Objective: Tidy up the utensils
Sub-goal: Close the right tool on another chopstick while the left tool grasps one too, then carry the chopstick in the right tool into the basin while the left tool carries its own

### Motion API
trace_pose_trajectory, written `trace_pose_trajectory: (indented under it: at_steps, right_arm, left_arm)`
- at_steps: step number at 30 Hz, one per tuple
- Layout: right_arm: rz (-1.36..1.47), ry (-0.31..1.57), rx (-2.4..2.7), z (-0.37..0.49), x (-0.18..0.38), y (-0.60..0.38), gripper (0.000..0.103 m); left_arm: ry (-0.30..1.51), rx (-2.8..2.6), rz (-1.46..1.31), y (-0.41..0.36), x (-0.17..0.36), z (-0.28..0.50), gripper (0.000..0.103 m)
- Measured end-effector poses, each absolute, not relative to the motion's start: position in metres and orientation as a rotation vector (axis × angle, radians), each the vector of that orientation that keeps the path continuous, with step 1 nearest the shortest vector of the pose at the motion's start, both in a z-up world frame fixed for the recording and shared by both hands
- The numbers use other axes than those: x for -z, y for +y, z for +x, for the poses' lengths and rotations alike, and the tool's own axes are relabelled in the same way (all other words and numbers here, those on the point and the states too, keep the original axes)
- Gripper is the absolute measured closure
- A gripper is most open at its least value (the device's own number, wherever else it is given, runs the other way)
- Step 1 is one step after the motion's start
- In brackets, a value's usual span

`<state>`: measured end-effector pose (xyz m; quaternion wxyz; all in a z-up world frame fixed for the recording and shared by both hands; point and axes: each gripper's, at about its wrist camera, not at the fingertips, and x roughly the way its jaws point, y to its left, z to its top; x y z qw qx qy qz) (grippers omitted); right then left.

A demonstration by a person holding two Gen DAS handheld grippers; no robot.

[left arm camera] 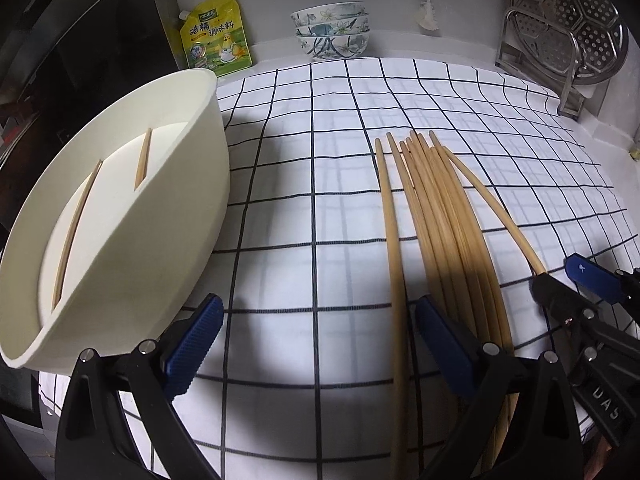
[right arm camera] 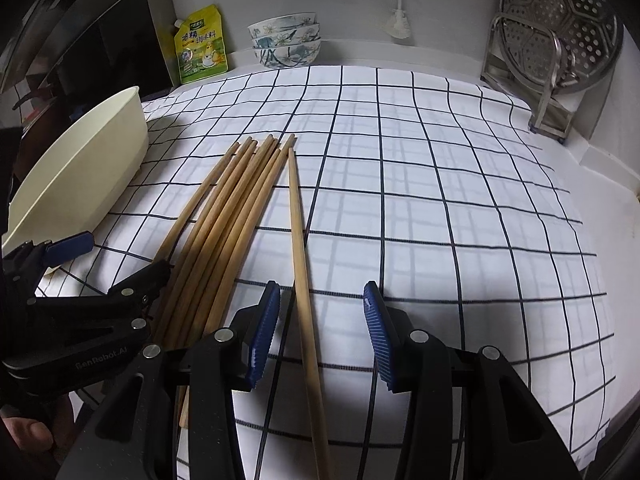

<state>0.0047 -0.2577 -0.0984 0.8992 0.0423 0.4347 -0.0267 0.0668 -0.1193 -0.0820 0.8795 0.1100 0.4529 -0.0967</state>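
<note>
Several wooden chopsticks [left arm camera: 448, 220] [right arm camera: 232, 208] lie side by side on the checked cloth [left arm camera: 320, 128]. My left gripper [left arm camera: 320, 344] is wide open low over the cloth. The leftmost chopstick [left arm camera: 394, 264] runs between its jaws, close to the right pad [left arm camera: 444, 348], untouched. My right gripper [right arm camera: 320, 338] is open around a single chopstick [right arm camera: 300, 248] lying apart on the bundle's right; neither pad presses it. A cream tub [left arm camera: 132, 248] [right arm camera: 80, 168] stands at the left with two chopsticks [left arm camera: 78, 232] inside. Each gripper shows in the other's view: right gripper [left arm camera: 558, 276], left gripper [right arm camera: 124, 256].
Stacked floral bowls [left arm camera: 330, 30] [right arm camera: 286, 40] and a yellow seasoning pouch [left arm camera: 216, 36] stand against the back wall. A steel rack with a perforated steamer plate [left arm camera: 560, 32] [right arm camera: 560, 40] fills the back right corner. A dark appliance [left arm camera: 80, 40] is at the left. A thumb [right arm camera: 28, 428] shows at lower left.
</note>
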Motion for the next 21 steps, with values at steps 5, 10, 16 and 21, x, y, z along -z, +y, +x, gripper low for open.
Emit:
trace_pose_trajectory:
  at_steps: [5, 10, 16, 21]
  right_arm:
    - [0.017, 0.888, 0.058, 0.009, 0.1, -0.249, 0.065]
    - [0.002, 0.884, 0.04, 0.013, 0.1, -0.245, 0.095]
    - [0.076, 0.88, 0.014, 0.012, 0.099, -0.253, 0.097]
    - [0.124, 0.862, 0.009, 0.006, 0.093, -0.256, 0.097]
  left_arm:
    - [0.95, 0.231, 0.196, -0.123, 0.082, 0.072, 0.019]
    - [0.956, 0.276, 0.178, -0.13, 0.08, 0.07, 0.052]
    - [0.984, 0.335, 0.167, -0.137, 0.076, 0.066, 0.096]
    - [0.985, 0.37, 0.127, -0.133, 0.065, 0.061, 0.096]
